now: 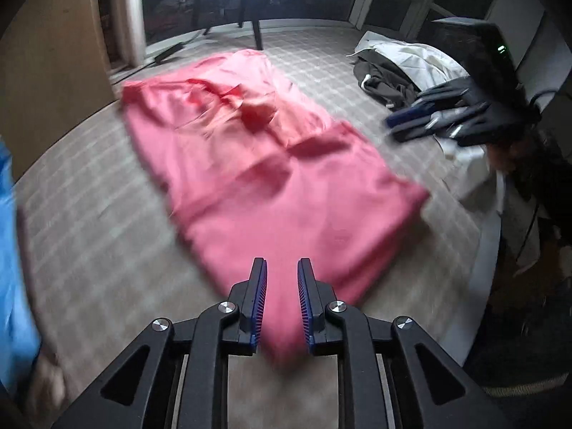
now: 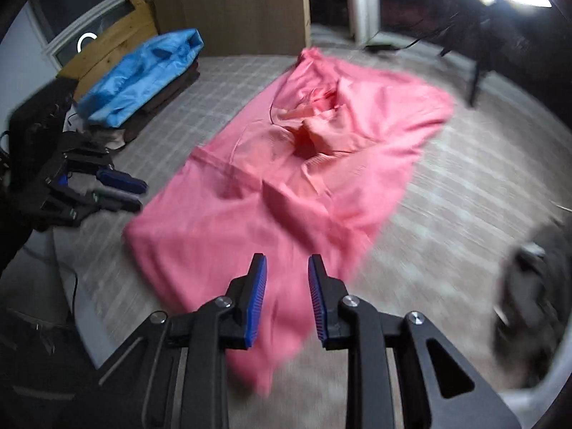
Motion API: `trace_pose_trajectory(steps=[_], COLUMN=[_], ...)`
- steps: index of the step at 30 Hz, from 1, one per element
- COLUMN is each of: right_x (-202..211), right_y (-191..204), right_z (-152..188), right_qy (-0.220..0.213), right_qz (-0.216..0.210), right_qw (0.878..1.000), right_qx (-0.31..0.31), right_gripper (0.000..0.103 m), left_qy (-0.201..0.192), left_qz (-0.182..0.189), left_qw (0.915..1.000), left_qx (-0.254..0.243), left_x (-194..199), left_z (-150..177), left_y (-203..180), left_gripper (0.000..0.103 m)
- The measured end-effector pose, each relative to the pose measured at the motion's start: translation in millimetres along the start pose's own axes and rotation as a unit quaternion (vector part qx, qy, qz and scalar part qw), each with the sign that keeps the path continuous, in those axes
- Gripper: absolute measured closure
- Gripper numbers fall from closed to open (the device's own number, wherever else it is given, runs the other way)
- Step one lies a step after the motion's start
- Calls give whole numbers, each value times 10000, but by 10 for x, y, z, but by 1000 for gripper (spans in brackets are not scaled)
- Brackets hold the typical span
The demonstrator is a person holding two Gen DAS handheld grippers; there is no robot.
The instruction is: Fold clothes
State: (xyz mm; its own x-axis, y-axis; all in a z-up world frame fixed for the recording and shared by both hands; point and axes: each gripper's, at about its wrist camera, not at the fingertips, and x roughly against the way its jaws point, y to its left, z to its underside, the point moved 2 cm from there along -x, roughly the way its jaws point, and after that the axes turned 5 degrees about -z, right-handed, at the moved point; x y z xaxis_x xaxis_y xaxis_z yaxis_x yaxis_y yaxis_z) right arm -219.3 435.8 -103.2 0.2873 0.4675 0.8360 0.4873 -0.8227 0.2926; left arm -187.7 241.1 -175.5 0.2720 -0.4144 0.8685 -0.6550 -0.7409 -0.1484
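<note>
One wide bed [image 1: 89, 214] with a pale checked cover carries everything, and it serves here as the landmark. Spread along the middle of the bed lies one pink garment [image 1: 257, 178], rumpled at its far end and flatter at its near end, with its near edge reaching down between the fingers of both grippers. At one side of the bed sits a single stack of folded clothes with one blue garment [image 2: 143, 71] on top and darker folded pieces beneath; a wooden panel stands just behind that stack. At the opposite side of the bed is one loose heap of white and dark clothes [image 1: 397, 68]. Two grippers are in view. The left gripper [image 1: 282, 268] hangs over the near end of the bed with its blue pads slightly apart, pink cloth seen in the gap, but blur hides whether the pads press on it. The right gripper [image 2: 287, 264] is likewise a little spread above the pink garment's near corner, and whether it pinches the cloth cannot be told.
</note>
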Motion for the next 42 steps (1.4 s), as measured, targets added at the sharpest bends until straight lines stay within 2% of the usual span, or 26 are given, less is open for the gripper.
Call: trace_pose_trajectory(steps=[2,5,6,8,10,11,13,15,17,19,21,26,30,32,33,34,36,39,41,42], right_x=[-247,-274,-241,-29,202,284,415,366,180,134,346,1248,1910,2128,2217,2273,2282,2049,1704,1532], right_y=[-83,-269,-330,-425,-387,-303,-132,47,176,225,172,158,283,329,345,351,334,204,4,-95], right_z=[-134,-218,-221,-127,59,182,426,653,843,1020,1040,797,438,260,171,82,-97,-323,-469,-542], right_qy=[79,-63,-136,-364,-552,-574,-579,-369,44,338,310,-731,-1308,-1498,-1601,-1717,-1891,-1980,-1714,-1580], right_qz=[64,654,729,457,77,-94,-432,-690,-596,-304,-272,-203,228,464,600,766,939,1174,1253,1292], right_qw=[9999,9978,9972,9971,9960,9959,9950,9948,9966,9981,9968,9928,9891,9870,9851,9821,9774,9728,9772,9790], right_qx=[-54,-48,-123,-497,-697,-696,-686,-647,-568,-419,-680,-928,-629,-341,-208,-93,44,244,87,8], right_gripper=[79,82,81,81,81,81,81,81,82,88,88,88,87,77,64,59,59,59,67,81], left_qy=[25,72,88,120,30,-21,-35,47,262,534,556,185,-299,-553,-649,-727,-794,-675,-557,-522], left_qz=[40,-295,-416,-659,-815,-786,-462,-227,-172,-326,-327,-382,-489,-780,-973,-1130,-1282,-1490,-1460,-1384], left_qw=[10000,9992,9985,9967,9959,9964,9988,9997,9995,9980,9979,9987,9979,9951,9929,9909,9885,9865,9877,9889], left_qx=[84,274,338,466,379,304,161,33,-71,-81,33,297,318,263,209,127,95,117,120,140], left_x=[-270,-395,-430,-498,-362,-283,-187,-161,-234,-356,-334,146,801,1065,1146,1201,1186,910,635,486], left_z=[-200,-255,-267,-290,-237,-194,-77,39,149,259,296,91,-278,-485,-594,-699,-846,-1040,-1162,-1215], left_y=[43,178,225,319,251,188,14,-126,-209,-202,-148,23,192,307,361,419,541,752,886,946], left_gripper=[85,87,88,90,90,87,86,84,84,83,83,84,84,77,75,75,74,74,74,74])
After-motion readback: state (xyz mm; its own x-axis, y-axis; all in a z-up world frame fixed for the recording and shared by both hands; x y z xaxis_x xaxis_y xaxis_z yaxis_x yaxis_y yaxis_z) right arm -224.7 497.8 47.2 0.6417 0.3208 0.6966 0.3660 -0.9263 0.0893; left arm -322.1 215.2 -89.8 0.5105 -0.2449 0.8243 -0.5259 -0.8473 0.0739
